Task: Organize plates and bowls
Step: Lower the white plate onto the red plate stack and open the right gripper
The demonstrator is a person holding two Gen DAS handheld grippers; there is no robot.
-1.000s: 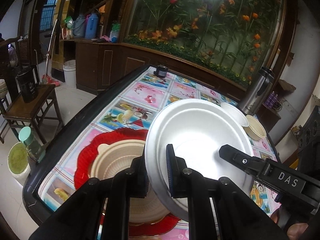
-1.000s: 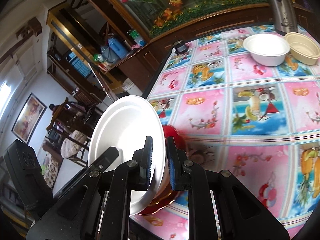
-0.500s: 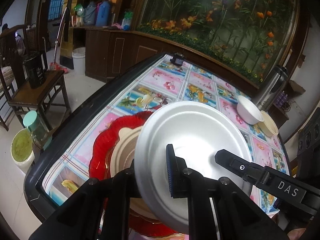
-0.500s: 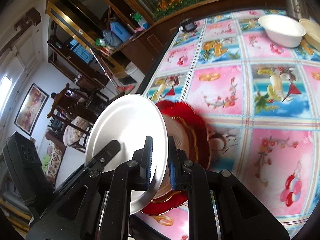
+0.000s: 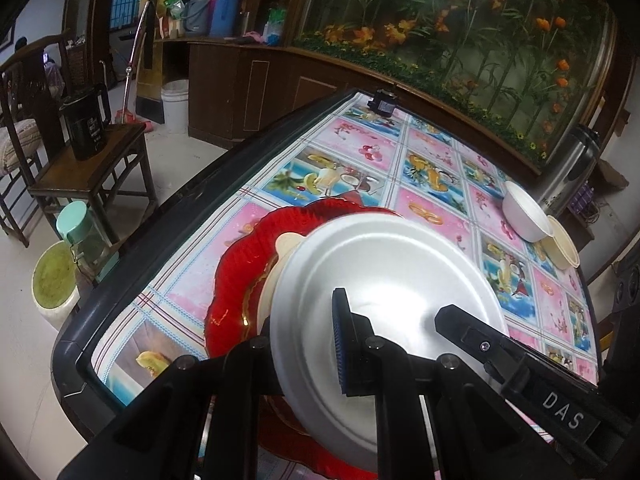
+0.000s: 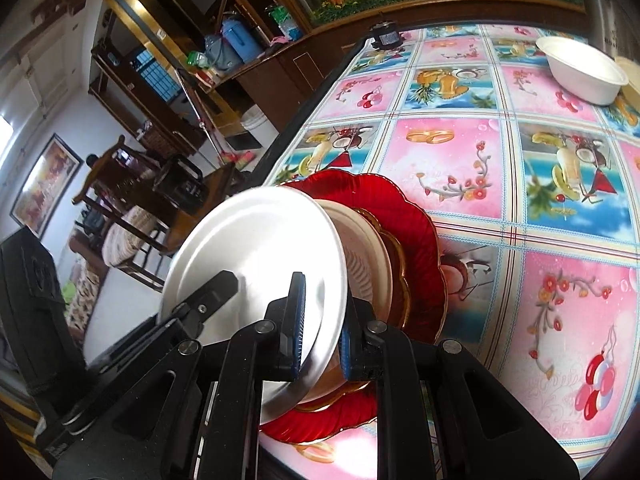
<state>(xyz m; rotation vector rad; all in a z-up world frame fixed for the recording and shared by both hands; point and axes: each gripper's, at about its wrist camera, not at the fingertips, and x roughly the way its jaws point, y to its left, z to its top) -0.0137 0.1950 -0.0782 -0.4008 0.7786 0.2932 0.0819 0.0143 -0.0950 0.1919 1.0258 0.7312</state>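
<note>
white plate (image 5: 384,276): your tilted one, lower centre, over beige plate (image 6: 372,256)
red plate (image 5: 244,256): bottom of stack
bowls: white bowl (image 5: 524,216), beige bowl (image 5: 564,244), right edge, touching

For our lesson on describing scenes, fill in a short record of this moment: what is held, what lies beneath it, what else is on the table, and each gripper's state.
held: white plate, tilted, gripped at its rim from two sides
left gripper: shut on the plate
right gripper: shut on the plate
beneath: beige plate on red plate
far side of the table: white bowl, beige bowl
surface: fruit-print tablecloth
</note>
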